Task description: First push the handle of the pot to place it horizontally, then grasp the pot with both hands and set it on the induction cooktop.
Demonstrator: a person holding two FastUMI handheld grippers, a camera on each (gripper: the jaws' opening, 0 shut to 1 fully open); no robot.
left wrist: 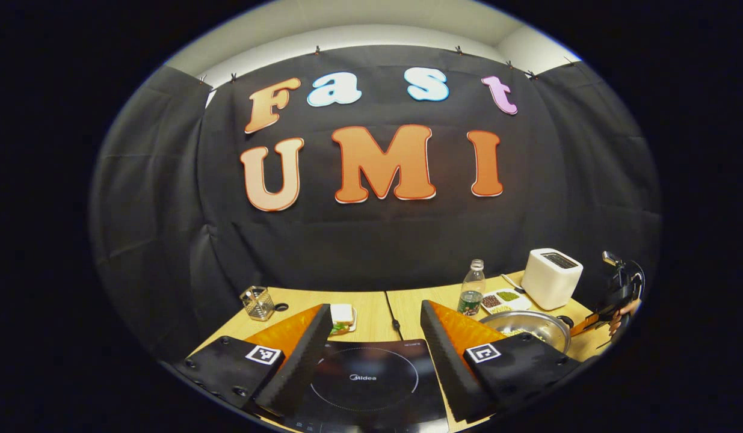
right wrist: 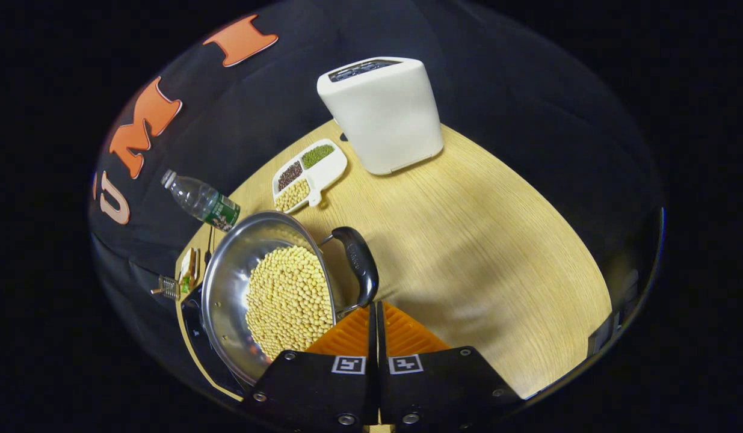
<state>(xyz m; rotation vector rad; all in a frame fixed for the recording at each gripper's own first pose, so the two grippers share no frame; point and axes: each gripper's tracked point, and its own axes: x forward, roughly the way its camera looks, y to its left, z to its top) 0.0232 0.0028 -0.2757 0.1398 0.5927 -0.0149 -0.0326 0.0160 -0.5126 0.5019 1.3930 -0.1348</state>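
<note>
Right gripper view had my right hand-held gripper (right wrist: 376, 313) clenched on nothing, tips just beside the handle (right wrist: 360, 263) of the soybean-filled pot (right wrist: 230, 282) on the counter (right wrist: 479, 240), while my left hand-held gripper (left wrist: 376, 331) hung released above the induction cooktop (left wrist: 365, 379), the pot just beside it.
</note>
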